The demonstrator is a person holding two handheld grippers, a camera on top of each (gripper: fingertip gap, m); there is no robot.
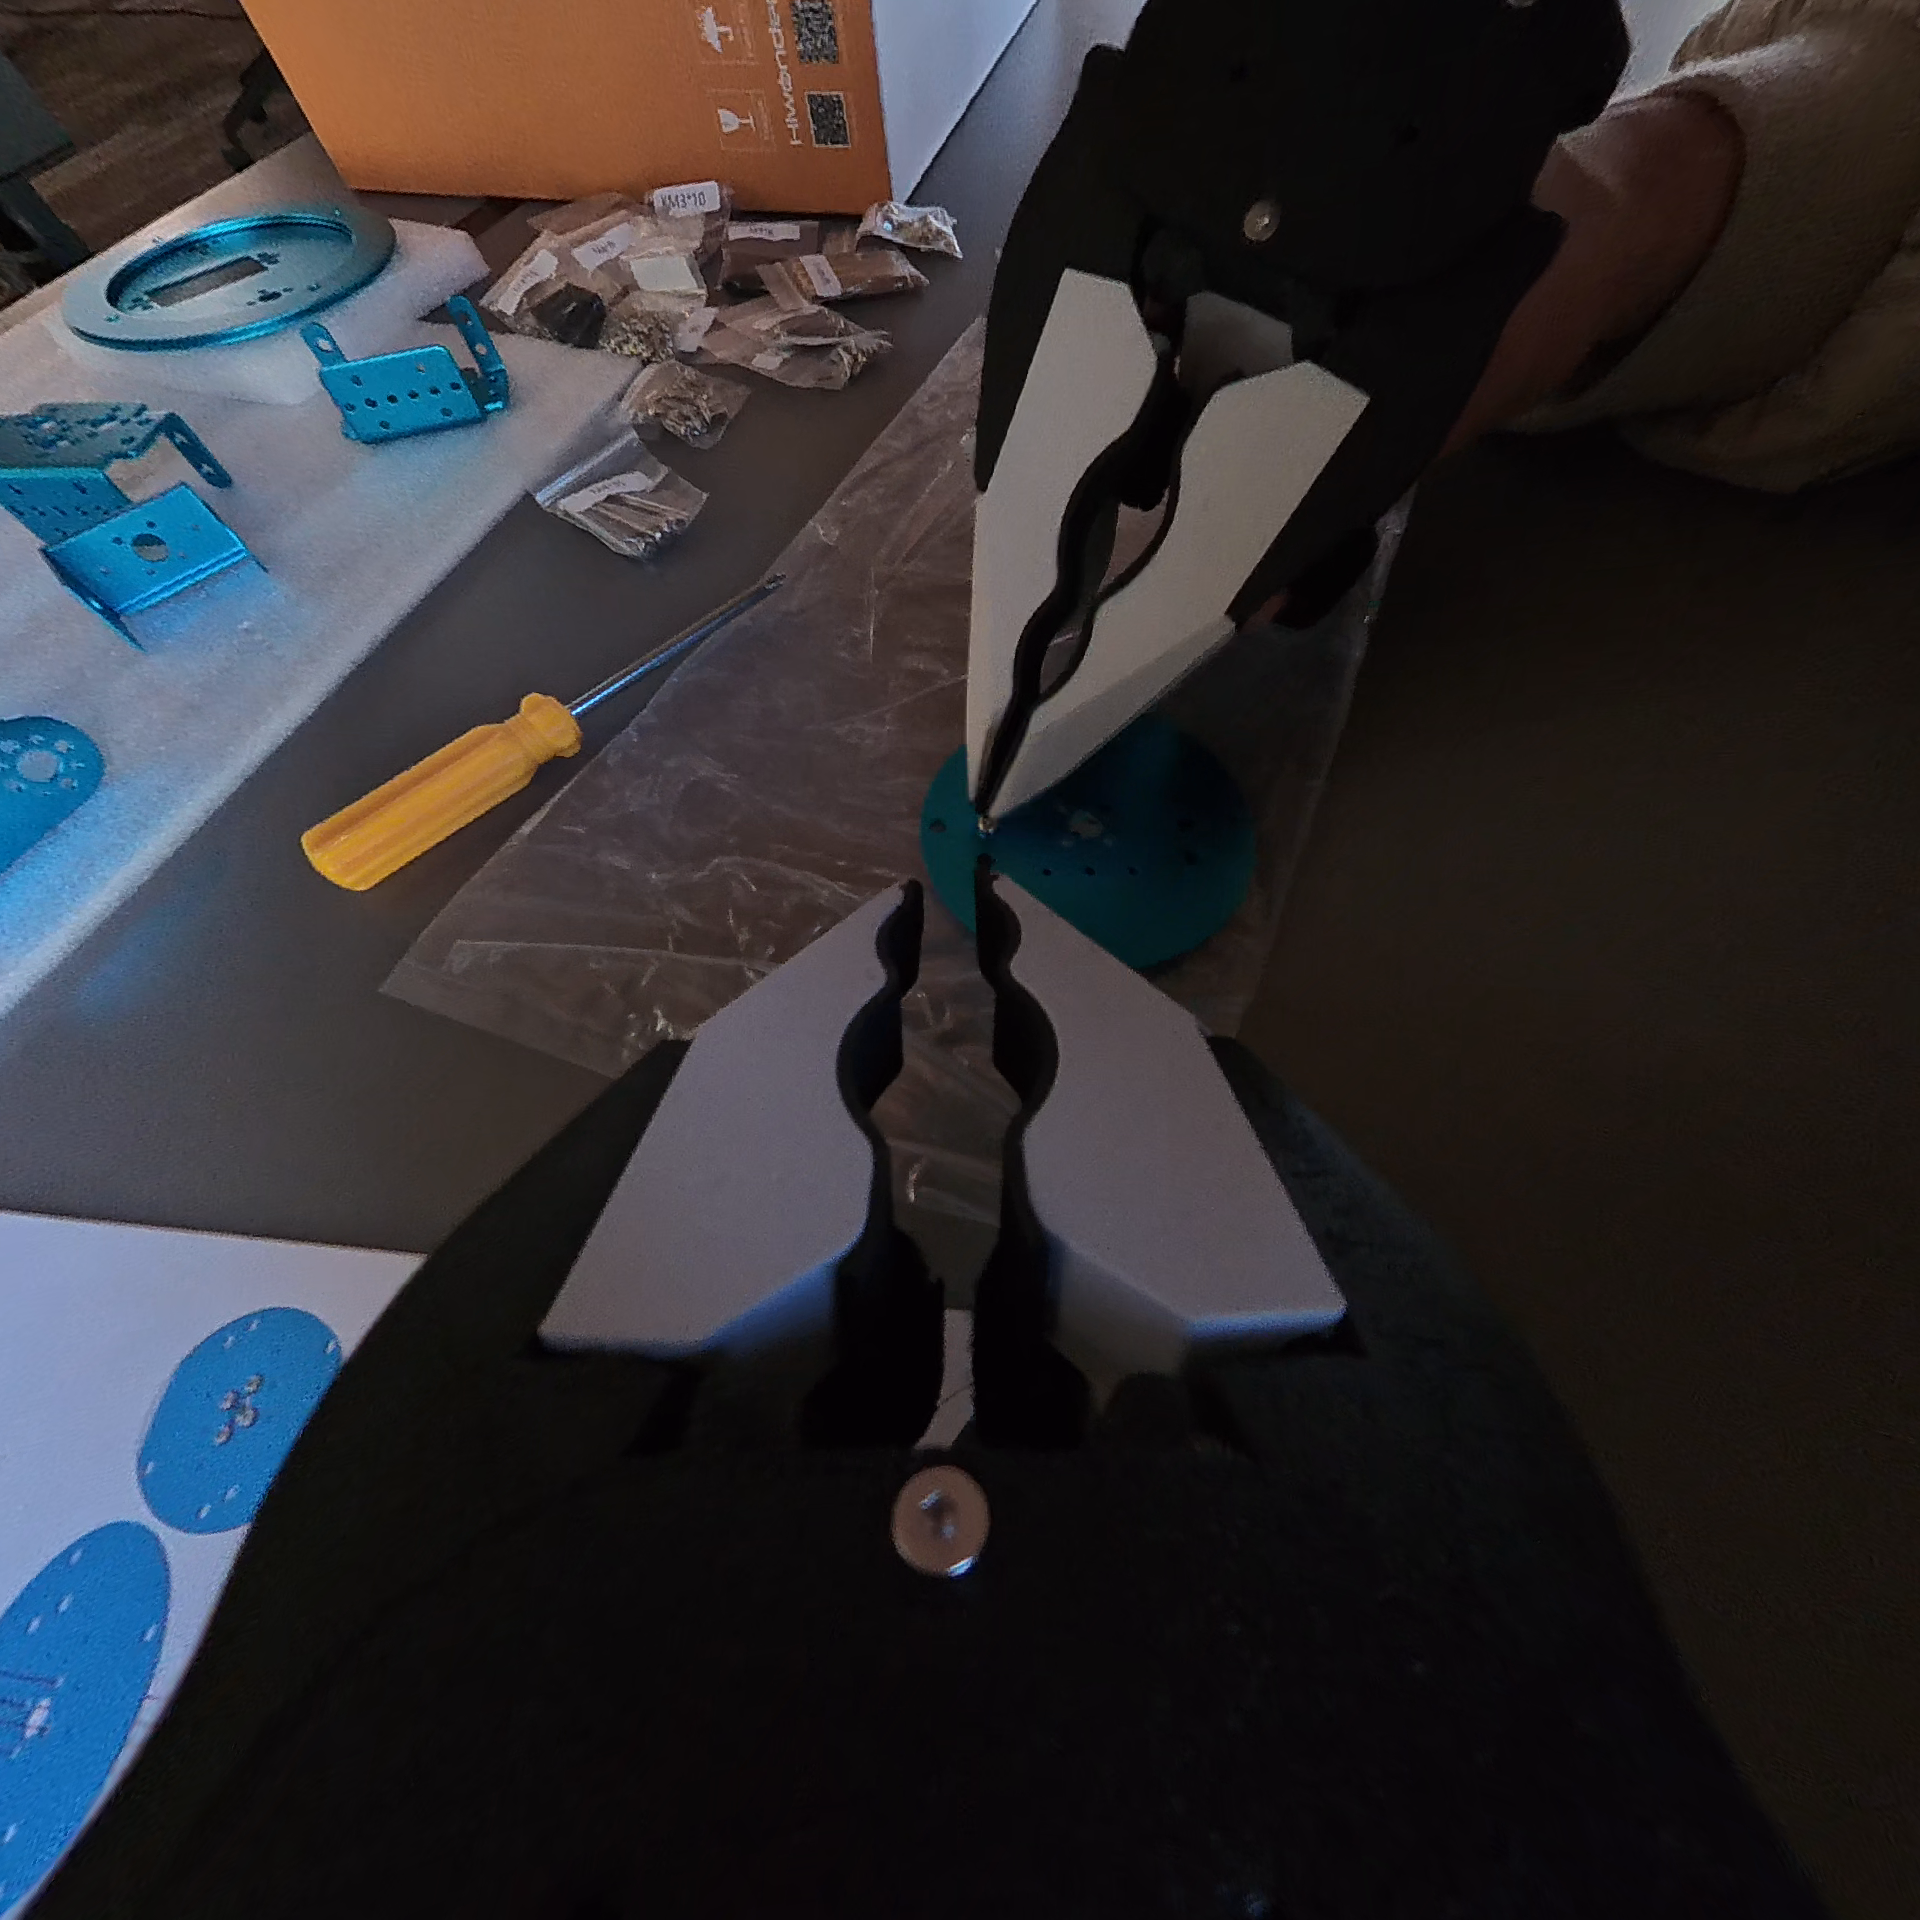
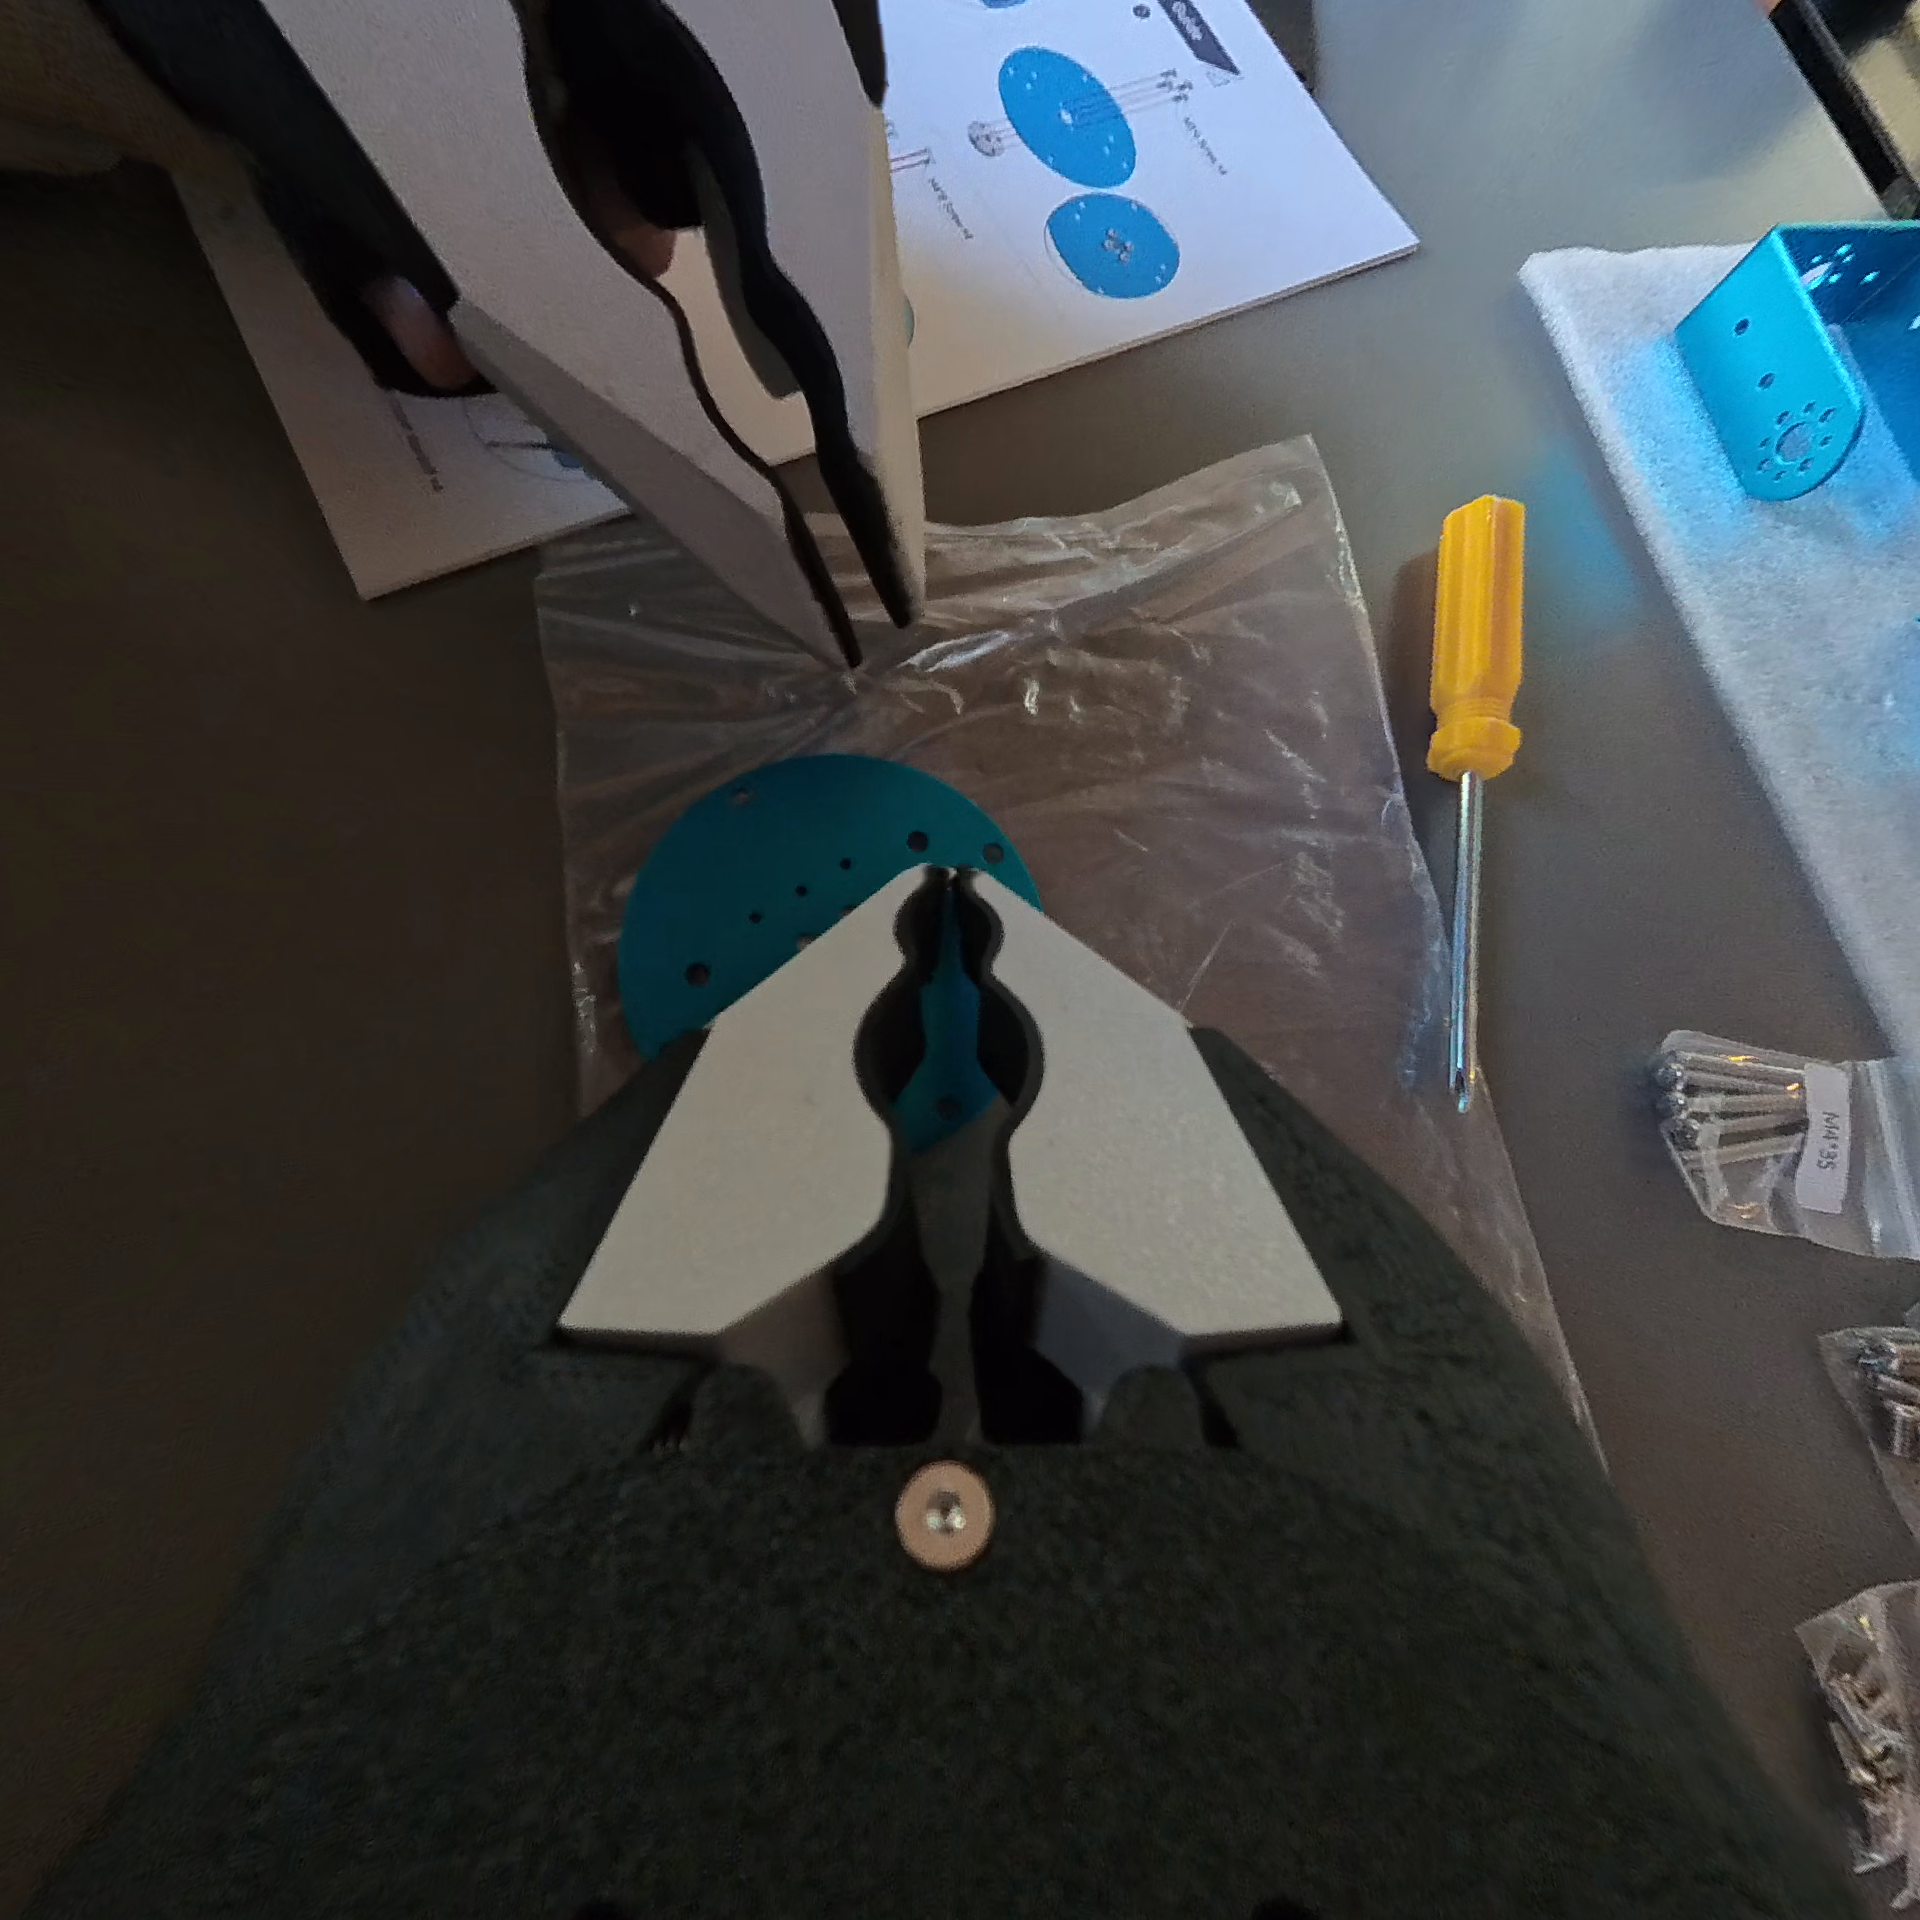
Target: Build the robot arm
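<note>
Two hand-held tongs over a grey table [image 2: 208,831]. Right gripper [image 2: 948,881]: tips closed to a hairline, pinching what looks like a tiny screw [image 1: 985,822] – seen only as a bright speck, so the identification is approx. The tips stand on the edge zone of a teal disc [image 2: 769,894], a round plate w/ many small holes. The disc lies flat on a crumpled clear plastic bag [image 2: 1143,790], near the middle of the table. Left gripper [image 1: 951,899]: narrow gap, nothing between the fingers; its tips touch the bag just beside the disc, opposite the right gripper. Around: yellow screwdriver [image 2: 1475,623] beside the bag; printed sheet [image 2: 1143,260] w/ blue diagrams partly under the bag's far edge; white foam pad [image 1: 312,540] bearing a blue bracket [image 1: 410,390] and a blue ring [image 1: 229,275]; small packets [image 1: 727,291] of hardware; orange box [image 1: 582,94] behind. Handling, as a judgement: the disc is prob. thin, stiff metal, light and smooth, and liable to slide on the slick film – best taken by the rim, fingers above and below. The screw is minute and easily dropped; grip it across the shank.
</note>
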